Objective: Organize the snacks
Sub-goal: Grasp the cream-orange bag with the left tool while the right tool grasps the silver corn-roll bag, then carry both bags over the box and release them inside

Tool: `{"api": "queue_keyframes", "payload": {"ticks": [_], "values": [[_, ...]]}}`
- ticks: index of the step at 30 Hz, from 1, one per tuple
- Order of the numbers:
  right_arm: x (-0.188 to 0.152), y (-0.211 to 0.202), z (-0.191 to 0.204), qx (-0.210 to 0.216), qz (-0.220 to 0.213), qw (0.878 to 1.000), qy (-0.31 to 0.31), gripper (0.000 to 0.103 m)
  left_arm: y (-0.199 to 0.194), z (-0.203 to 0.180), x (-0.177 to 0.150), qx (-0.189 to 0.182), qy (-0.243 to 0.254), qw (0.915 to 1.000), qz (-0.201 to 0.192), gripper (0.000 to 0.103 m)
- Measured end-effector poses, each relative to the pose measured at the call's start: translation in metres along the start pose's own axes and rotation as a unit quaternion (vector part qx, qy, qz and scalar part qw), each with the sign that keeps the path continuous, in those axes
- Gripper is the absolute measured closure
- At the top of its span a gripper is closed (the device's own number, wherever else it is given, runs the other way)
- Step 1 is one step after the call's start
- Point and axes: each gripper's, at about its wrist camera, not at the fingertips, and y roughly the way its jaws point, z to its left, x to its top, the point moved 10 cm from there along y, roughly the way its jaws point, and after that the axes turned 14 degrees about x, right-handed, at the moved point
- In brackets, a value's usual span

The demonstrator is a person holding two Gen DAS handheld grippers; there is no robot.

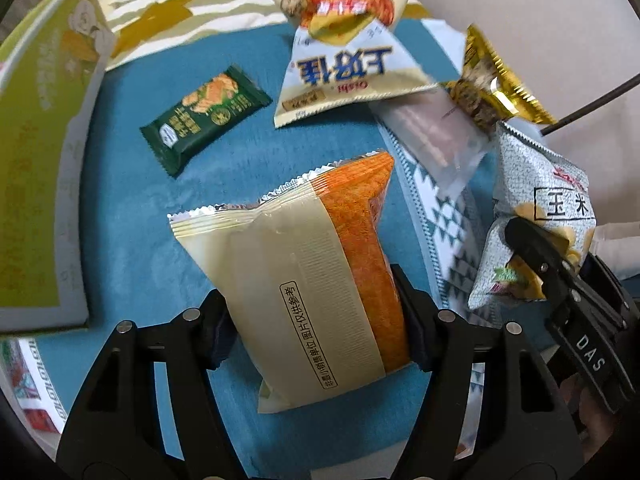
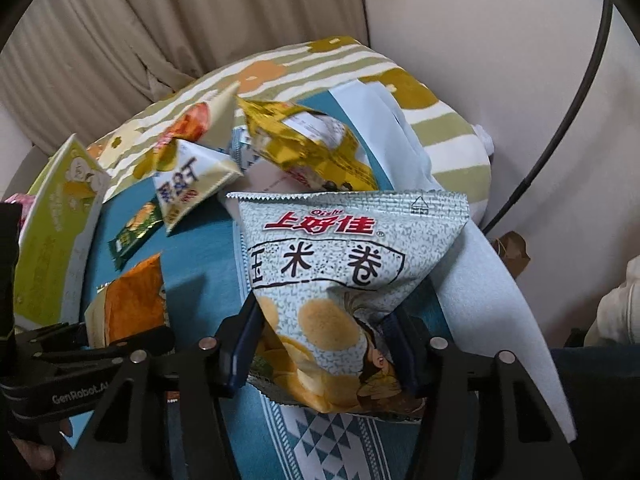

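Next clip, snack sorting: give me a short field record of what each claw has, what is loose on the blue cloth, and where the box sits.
left claw: shut on cream-and-orange packet, held above the blue cloth
right claw: shut on grey corn-roll bag
loose snacks: green bar, white triangular bag, gold packet, clear pink packet
box: yellow-green box, at the cloth's edge, on the left in the left wrist view
box contents: not visible
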Motion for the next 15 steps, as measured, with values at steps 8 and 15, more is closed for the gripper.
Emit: {"api": "queue_keyframes", "payload": {"ticks": [8,15], "values": [[0.014,-0.043,0.031,0.037,-0.018,0.997,-0.058,0.050,-0.063,0.023,0.002,-0.004,-0.048,0.9975,-0.052,0.040],[0.039,-0.066,0.084,0.089,-0.027,0.988,-0.122,0.050,-0.128,0.082,0.015,0.024,-0.094,0.9891,-0.110,0.040]]}}
